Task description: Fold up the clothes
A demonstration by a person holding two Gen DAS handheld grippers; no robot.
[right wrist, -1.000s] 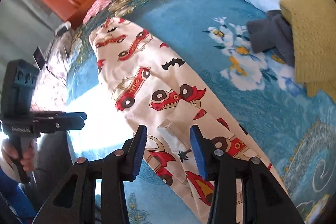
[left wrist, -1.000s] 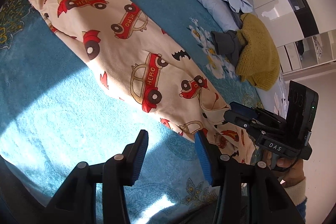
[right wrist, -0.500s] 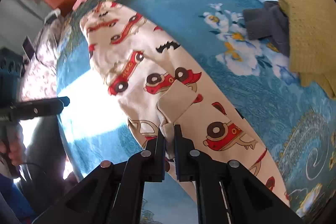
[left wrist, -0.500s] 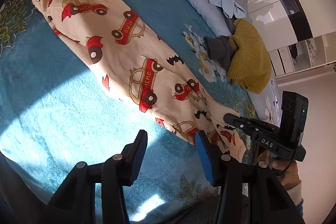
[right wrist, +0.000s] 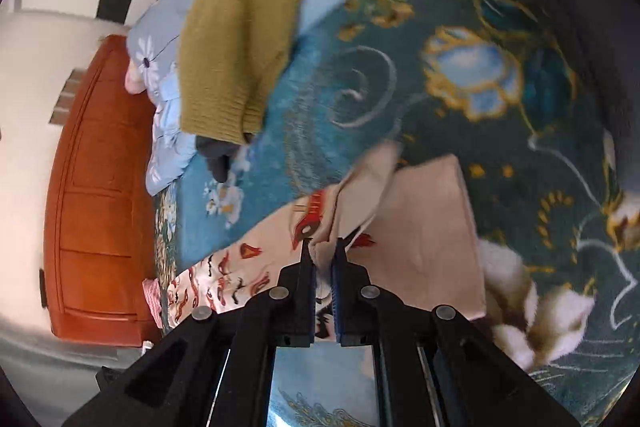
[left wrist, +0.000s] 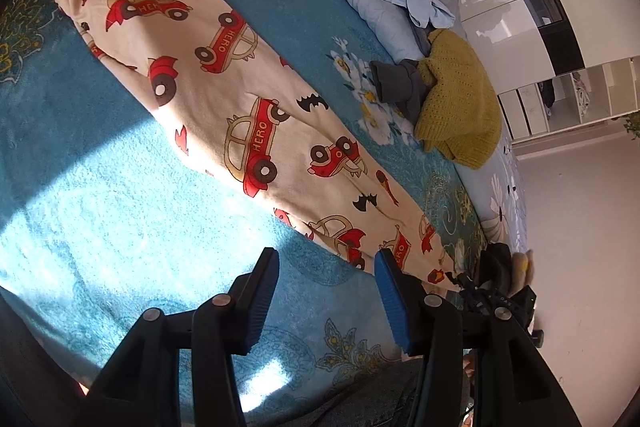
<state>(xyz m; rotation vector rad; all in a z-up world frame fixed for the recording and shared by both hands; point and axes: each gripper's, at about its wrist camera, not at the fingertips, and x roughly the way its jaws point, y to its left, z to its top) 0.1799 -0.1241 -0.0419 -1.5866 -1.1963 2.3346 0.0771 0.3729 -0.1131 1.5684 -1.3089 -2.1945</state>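
Here the bed [left wrist: 100,187] wears a teal flowered cover beside a wooden headboard [right wrist: 100,187]. Car-print trousers [left wrist: 240,99] lie across it; the left tongs [left wrist: 326,301] hover wide apart, the right tongs [right wrist: 323,267] pinch the trousers' end.

Sunlit teal floral bedspread [left wrist: 100,187], orange wooden headboard [right wrist: 100,187], white mirrored wardrobe [left wrist: 560,27].

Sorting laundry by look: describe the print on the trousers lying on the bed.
The trousers are cream with red "HERO" cars and small black bats, clearest in the left wrist view.
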